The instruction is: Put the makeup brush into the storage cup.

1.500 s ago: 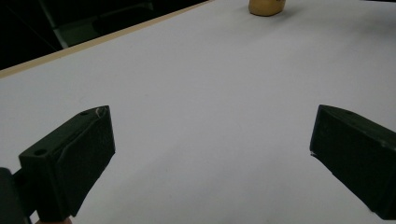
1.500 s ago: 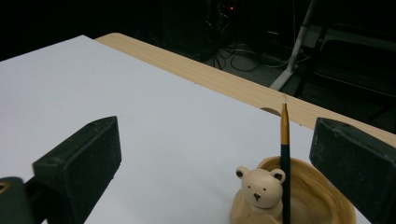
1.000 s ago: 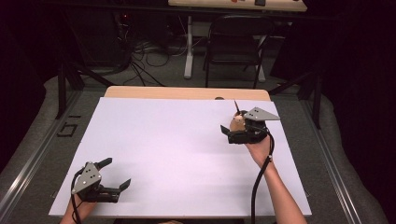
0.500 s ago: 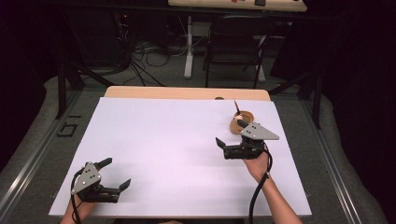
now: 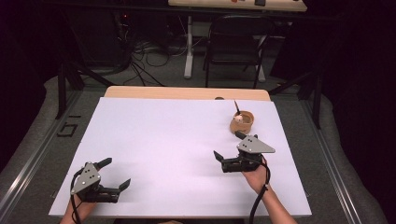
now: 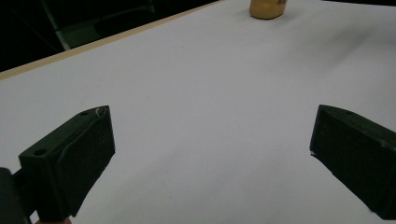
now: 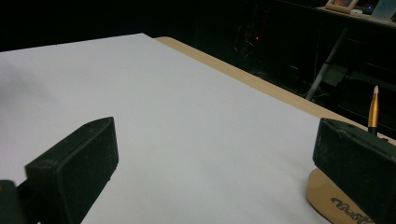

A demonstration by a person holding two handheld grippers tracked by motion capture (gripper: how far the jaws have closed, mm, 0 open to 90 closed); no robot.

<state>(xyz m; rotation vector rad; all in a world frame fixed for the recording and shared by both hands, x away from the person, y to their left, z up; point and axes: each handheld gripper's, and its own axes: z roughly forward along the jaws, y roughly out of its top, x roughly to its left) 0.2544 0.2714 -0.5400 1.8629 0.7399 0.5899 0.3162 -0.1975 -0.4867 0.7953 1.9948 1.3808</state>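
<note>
A small tan bowl (image 5: 243, 123) stands on the white sheet (image 5: 168, 140) at the far right, with a thin brush (image 5: 236, 107) sticking up from it. My right gripper (image 5: 228, 145) hovers just in front of the bowl, open and holding nothing, pointing left. In the right gripper view the bowl (image 7: 327, 198) and the gold brush handle (image 7: 373, 109) sit behind the right jaw, and the gripper (image 7: 215, 140) is wide open. My left gripper (image 5: 116, 172) rests open near the front left corner. In the left gripper view the bowl (image 6: 267, 8) is far ahead of the open gripper (image 6: 210, 130).
A strip of wooden tabletop (image 5: 187, 92) shows along the sheet's far edge. Beyond it stand a black chair (image 5: 233, 46) and a desk leg among floor cables (image 5: 149, 56). Metal rails run along both sides of the table.
My right gripper has drawn back from the bowl toward the near edge, leaving the bowl standing where it was. The left gripper has not moved.
</note>
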